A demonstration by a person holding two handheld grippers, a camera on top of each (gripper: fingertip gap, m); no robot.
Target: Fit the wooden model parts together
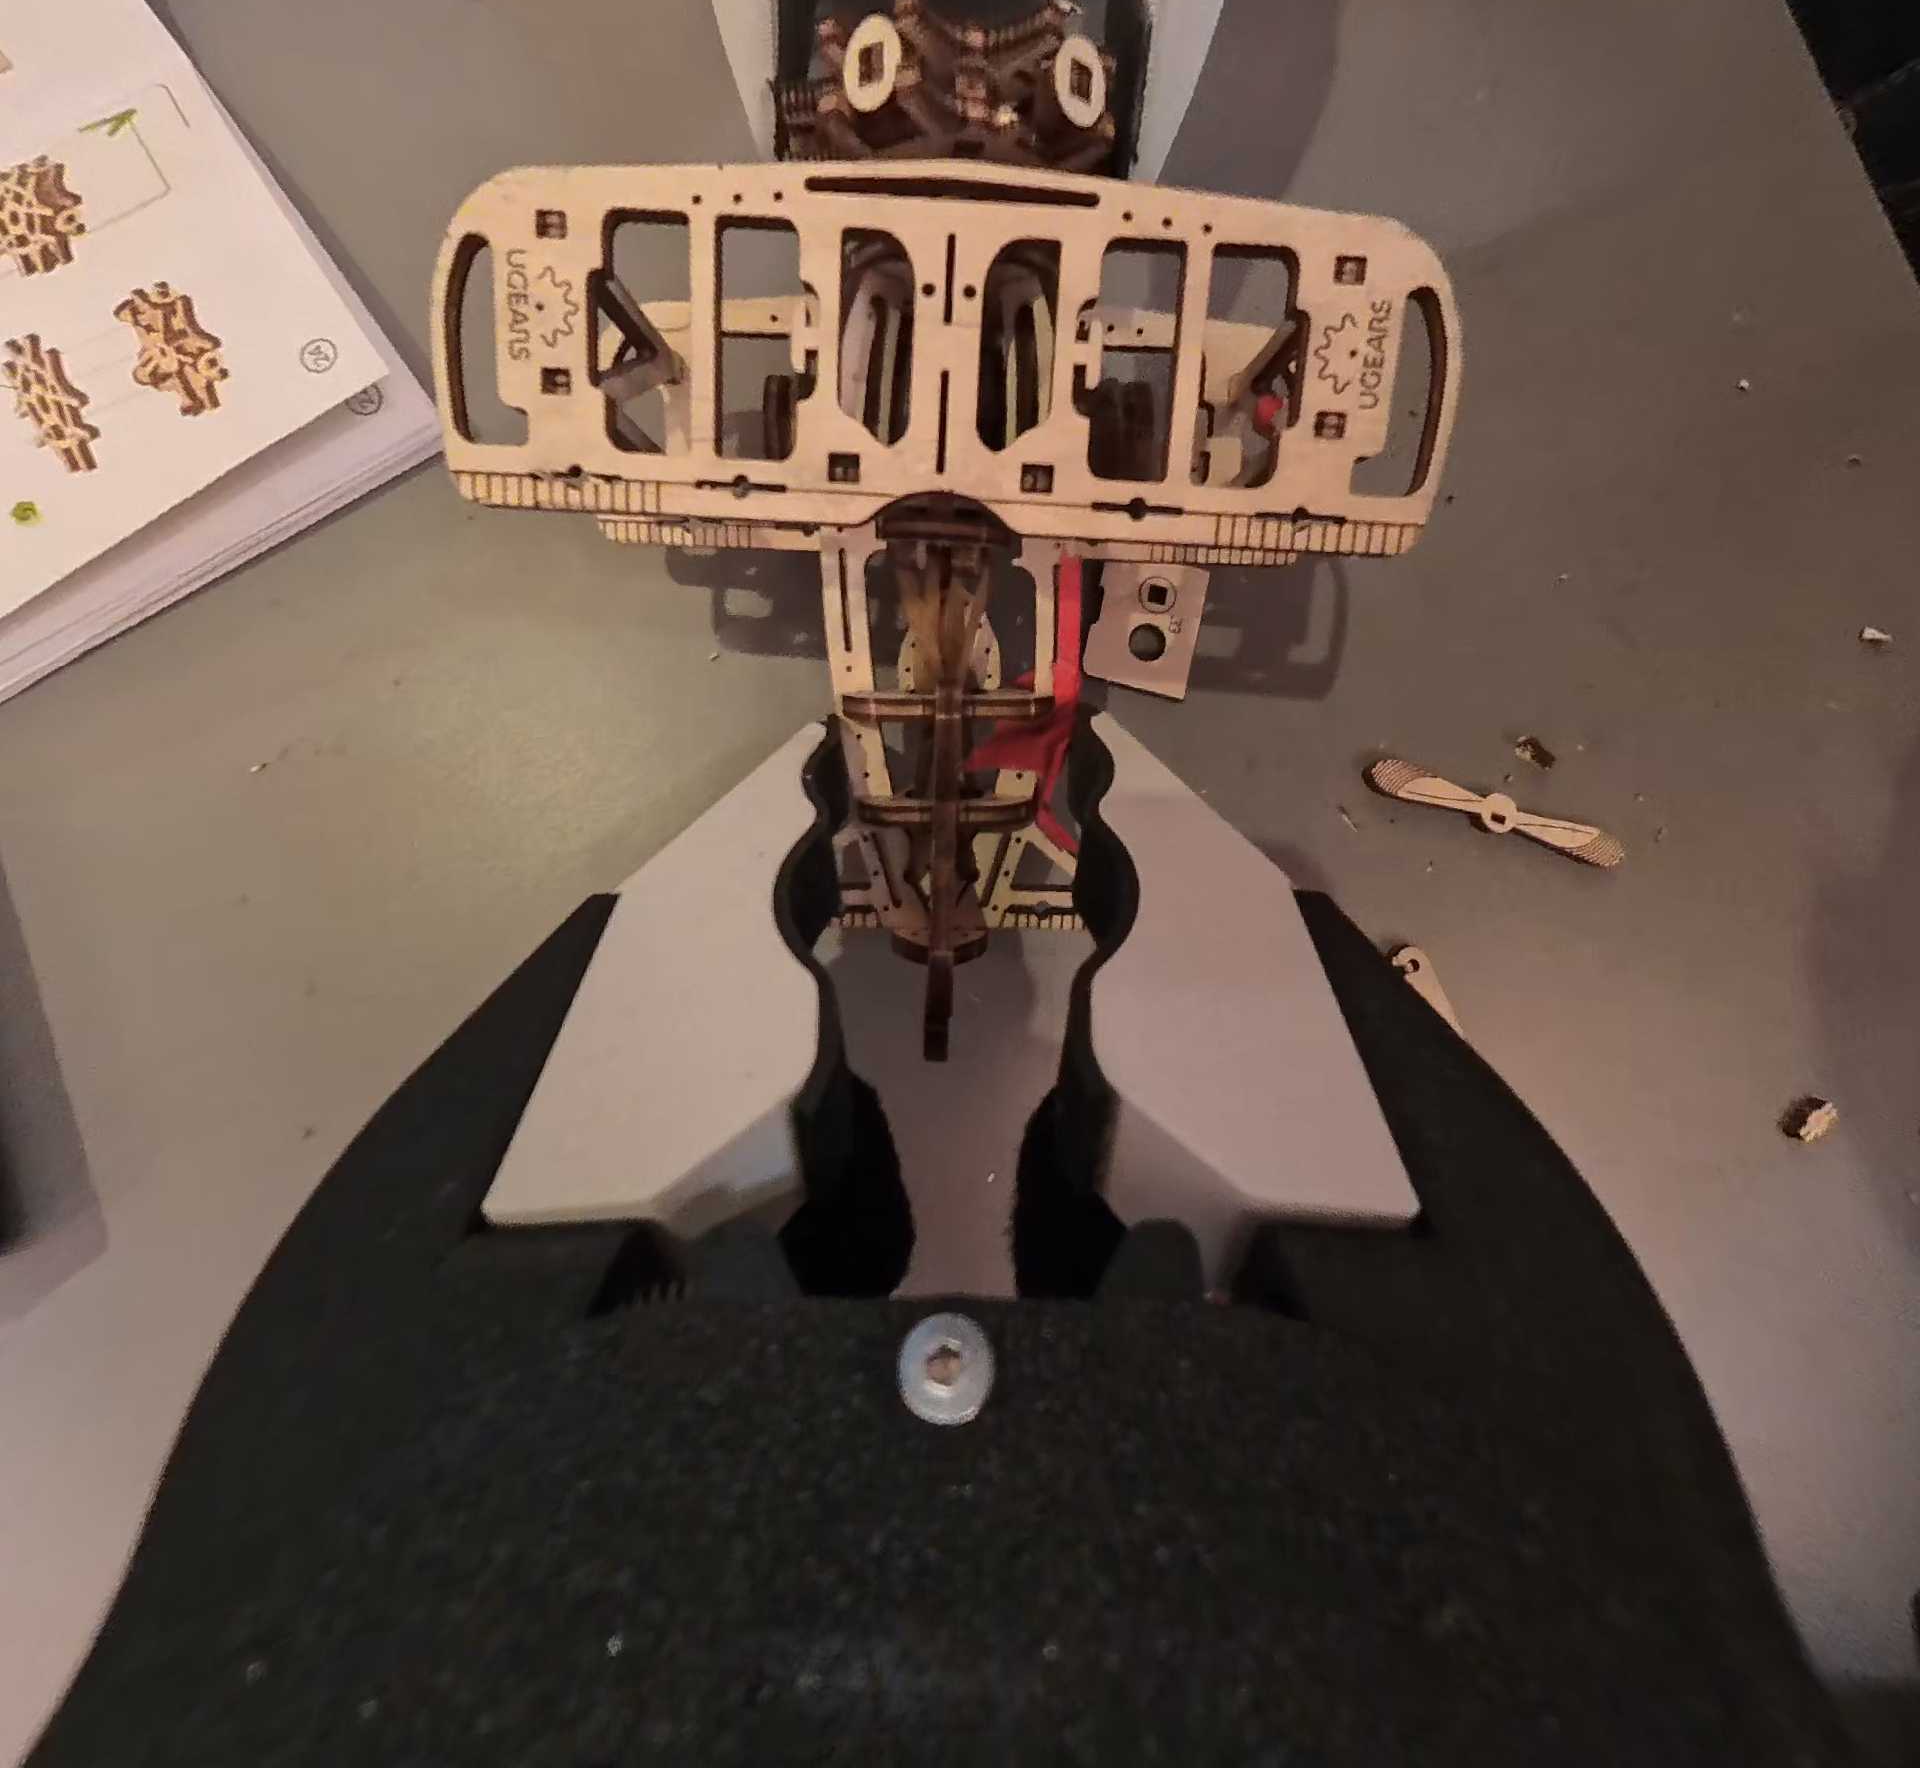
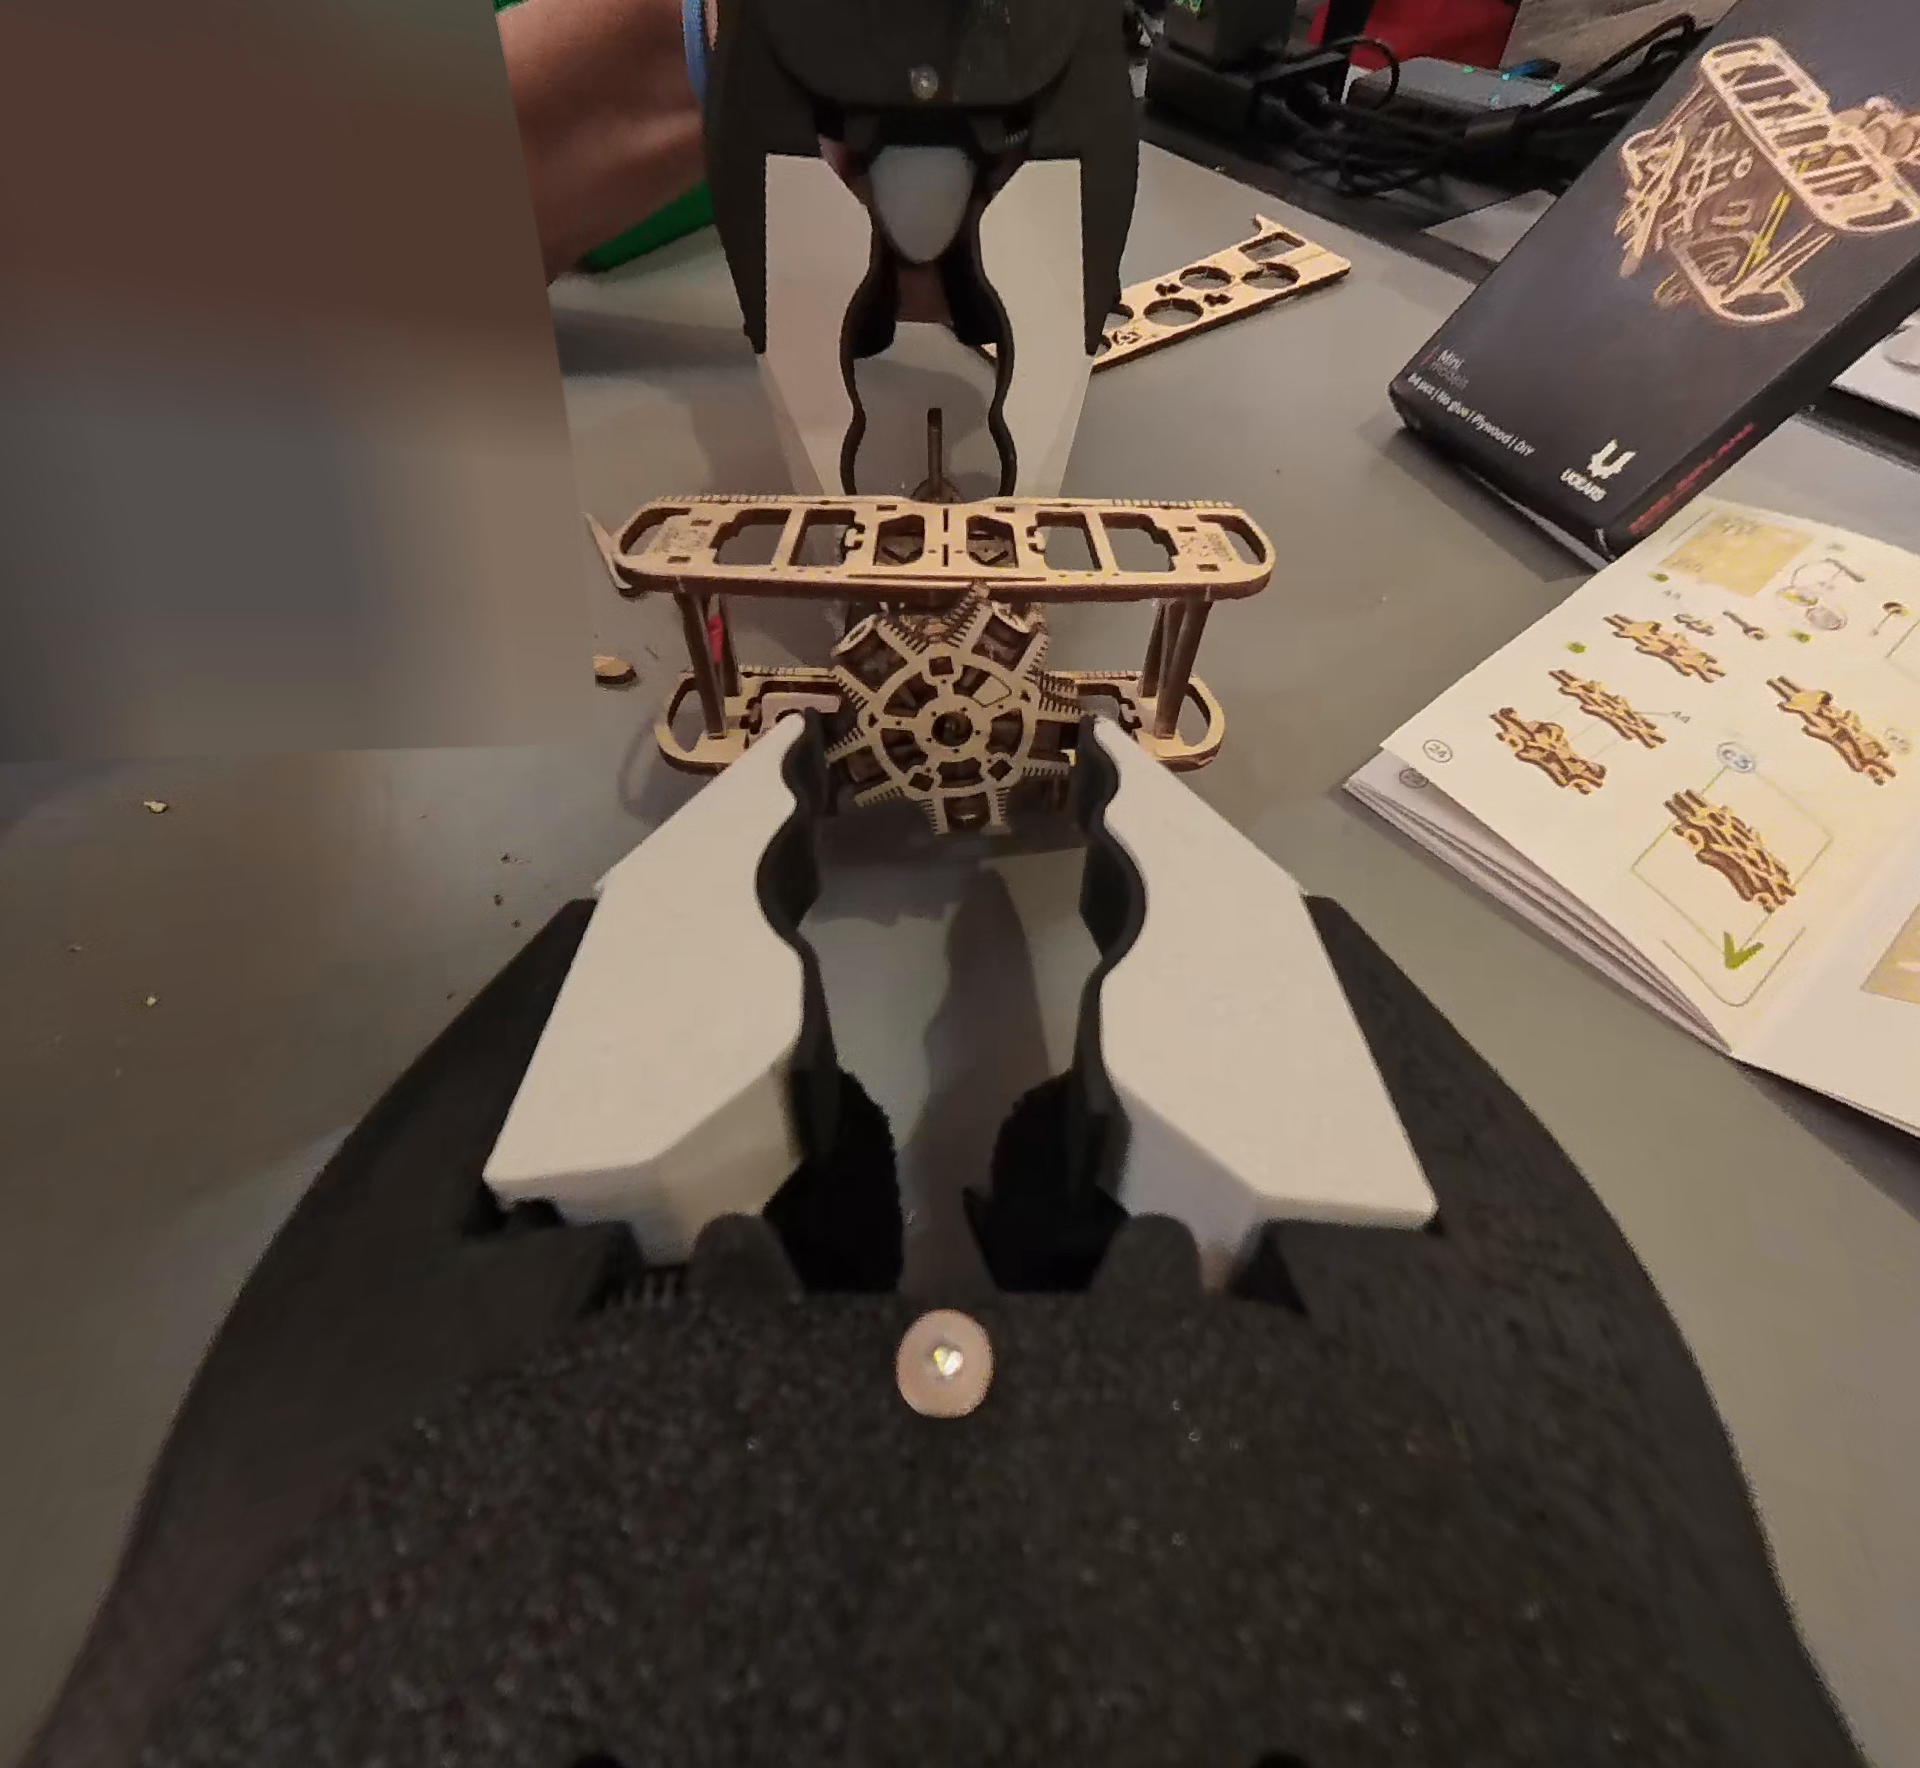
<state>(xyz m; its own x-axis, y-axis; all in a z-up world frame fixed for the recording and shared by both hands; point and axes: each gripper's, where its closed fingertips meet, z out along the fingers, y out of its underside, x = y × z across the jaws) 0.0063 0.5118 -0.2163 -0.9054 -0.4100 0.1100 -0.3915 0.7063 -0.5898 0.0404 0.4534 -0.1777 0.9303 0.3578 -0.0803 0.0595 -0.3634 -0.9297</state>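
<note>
A wooden biplane model (image 1: 951,347) stands on the grey table (image 1: 416,783), seen from above and behind in the left wrist view. My left gripper (image 1: 954,752) is shut on its rear fuselage (image 1: 940,679), just ahead of the tail fin. A red band (image 1: 1023,742) hangs at the fuselage's right side. In the right wrist view the biplane (image 2: 940,534) faces me, and my right gripper (image 2: 951,742) is shut on the round radial engine (image 2: 945,731) at its nose. The left gripper (image 2: 930,471) shows behind the upper wing. The right gripper (image 1: 951,129) shows beyond the wing in the left wrist view.
A loose wooden propeller (image 1: 1491,809) and small wood scraps (image 1: 1813,1118) lie to the right of the model. An open instruction booklet (image 2: 1662,783) and the kit box (image 2: 1662,264) sit nearby. An emptied part sheet (image 2: 1216,295) lies behind. A person's arm (image 2: 603,108) holds the left gripper. There is about 9 centimeters between the tips of the two grippers.
</note>
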